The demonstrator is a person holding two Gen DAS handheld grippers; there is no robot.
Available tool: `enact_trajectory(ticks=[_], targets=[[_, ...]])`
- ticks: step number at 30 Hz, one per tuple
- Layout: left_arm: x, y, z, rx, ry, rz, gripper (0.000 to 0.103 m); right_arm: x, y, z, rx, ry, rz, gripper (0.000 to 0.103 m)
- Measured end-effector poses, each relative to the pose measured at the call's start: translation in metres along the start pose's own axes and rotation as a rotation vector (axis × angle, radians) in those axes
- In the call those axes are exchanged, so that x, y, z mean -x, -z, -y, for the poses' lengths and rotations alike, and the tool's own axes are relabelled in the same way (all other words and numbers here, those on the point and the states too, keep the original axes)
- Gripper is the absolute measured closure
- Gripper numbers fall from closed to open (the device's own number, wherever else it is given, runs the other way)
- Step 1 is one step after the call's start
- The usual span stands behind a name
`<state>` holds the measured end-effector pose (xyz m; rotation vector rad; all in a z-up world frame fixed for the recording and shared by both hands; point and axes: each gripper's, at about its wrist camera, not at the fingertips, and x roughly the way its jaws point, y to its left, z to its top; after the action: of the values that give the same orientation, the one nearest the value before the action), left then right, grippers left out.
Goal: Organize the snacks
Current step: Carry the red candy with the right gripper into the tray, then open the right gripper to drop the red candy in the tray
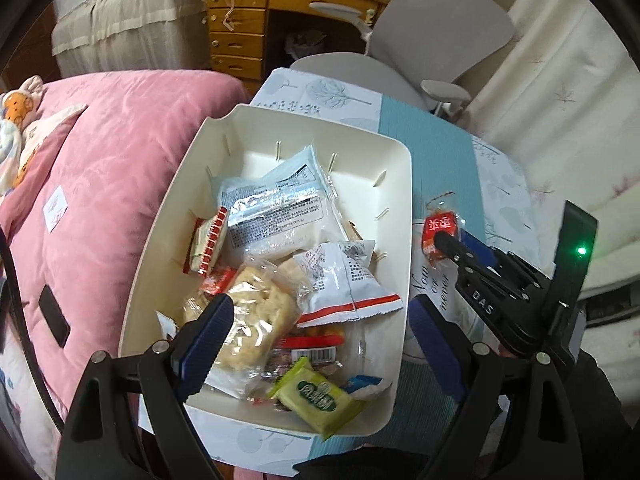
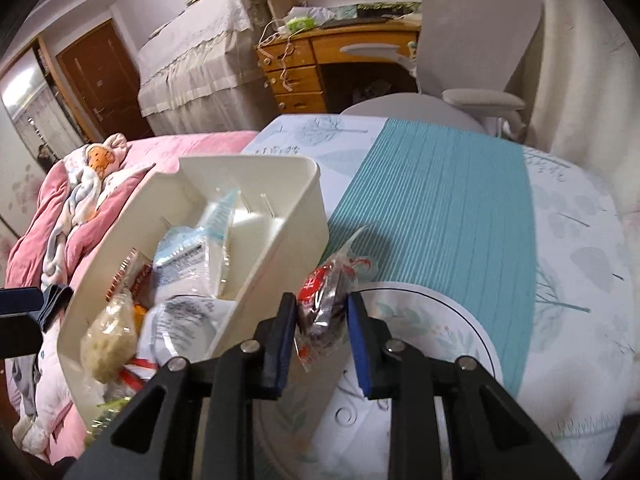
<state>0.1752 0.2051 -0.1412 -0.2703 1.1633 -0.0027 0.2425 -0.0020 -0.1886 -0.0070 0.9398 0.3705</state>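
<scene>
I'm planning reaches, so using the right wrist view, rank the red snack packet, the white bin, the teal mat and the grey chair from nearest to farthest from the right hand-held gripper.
1. red snack packet, between the right hand-held gripper fingers.
2. white bin, just left.
3. teal mat, ahead on the table.
4. grey chair, beyond the table's far edge.

White rectangular bin (image 1: 400,184) on patterned tabletop, open-topped, part-filled with loose packets: large clear-and-silver wrapper (image 1: 276,208), white pouch with red edge (image 1: 344,284), pale pastry in clear film (image 1: 256,312), green packet (image 1: 316,400) propped on near rim. Small red-wrapped snack (image 2: 320,304) raised just right of bin, clear of tabletop.
</scene>
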Motion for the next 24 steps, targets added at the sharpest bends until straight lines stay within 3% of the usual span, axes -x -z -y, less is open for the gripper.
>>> enact_trajectory(ticks=[7,13,17,21,24], targets=[[0.026,-0.002,-0.02,-0.154,0.085,0.026,0.015,0.055,0.016,-0.051,-0.042,0.122,0.102,0.078],[0.041,0.003,-0.041,-0.206,0.144,0.049,0.015,0.078,0.037,-0.094,-0.088,0.142,0.15,0.077],[0.05,0.015,-0.05,-0.223,0.162,0.054,0.015,0.082,0.053,-0.117,-0.093,0.111,0.148,0.077],[0.06,0.025,-0.052,-0.228,0.168,0.057,0.015,0.076,0.066,-0.128,-0.145,0.104,0.077,0.076],[0.064,0.033,-0.048,-0.23,0.163,0.063,0.015,0.078,0.078,-0.121,-0.22,0.051,0.046,0.066]])
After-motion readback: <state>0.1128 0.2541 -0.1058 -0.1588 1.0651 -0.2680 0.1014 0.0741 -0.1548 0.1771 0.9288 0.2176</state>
